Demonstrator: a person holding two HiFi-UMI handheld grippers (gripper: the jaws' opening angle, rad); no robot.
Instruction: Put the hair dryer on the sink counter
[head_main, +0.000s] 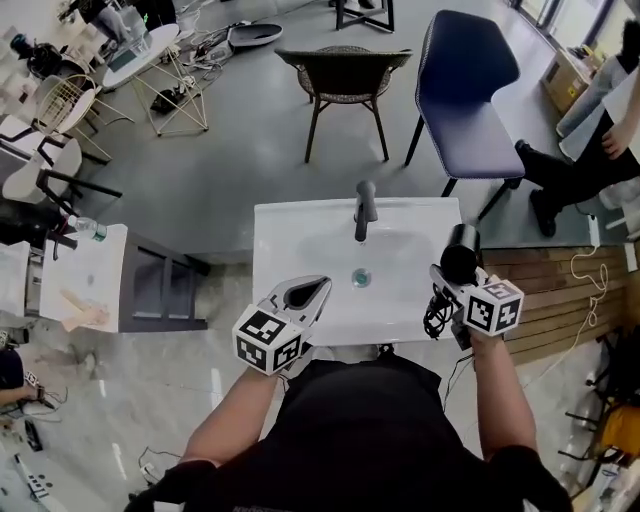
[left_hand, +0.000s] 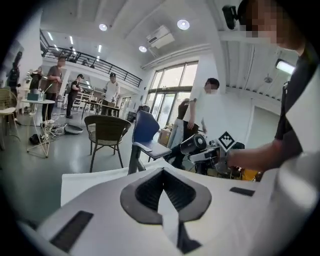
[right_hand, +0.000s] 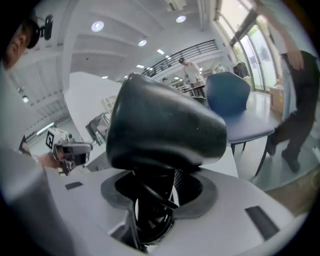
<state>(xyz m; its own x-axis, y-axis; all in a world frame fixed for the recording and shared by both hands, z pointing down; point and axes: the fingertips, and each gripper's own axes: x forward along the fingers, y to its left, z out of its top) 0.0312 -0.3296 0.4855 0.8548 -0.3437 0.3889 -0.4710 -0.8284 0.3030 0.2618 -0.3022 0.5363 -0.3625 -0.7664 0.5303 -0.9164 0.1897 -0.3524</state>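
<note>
The black hair dryer (head_main: 460, 252) hangs over the right side of the white sink counter (head_main: 300, 230). My right gripper (head_main: 452, 282) is shut on its handle. Its cord (head_main: 435, 316) is bunched below at the counter's front edge. In the right gripper view the dryer's barrel (right_hand: 165, 125) fills the middle, and the handle and cord sit between the jaws of that gripper (right_hand: 152, 197). My left gripper (head_main: 316, 290) hovers over the counter's front left, shut with nothing in it. The left gripper view shows the jaws of this gripper (left_hand: 161, 174) meeting at the tip, with the dryer (left_hand: 194, 144) beyond.
A grey faucet (head_main: 365, 208) stands at the back of the basin, with the drain (head_main: 361, 278) in front. Behind the sink are a wicker chair (head_main: 345, 80) and a blue chair (head_main: 470, 90). A seated person (head_main: 585, 150) is at the right. A dark stand (head_main: 160, 290) is at the left.
</note>
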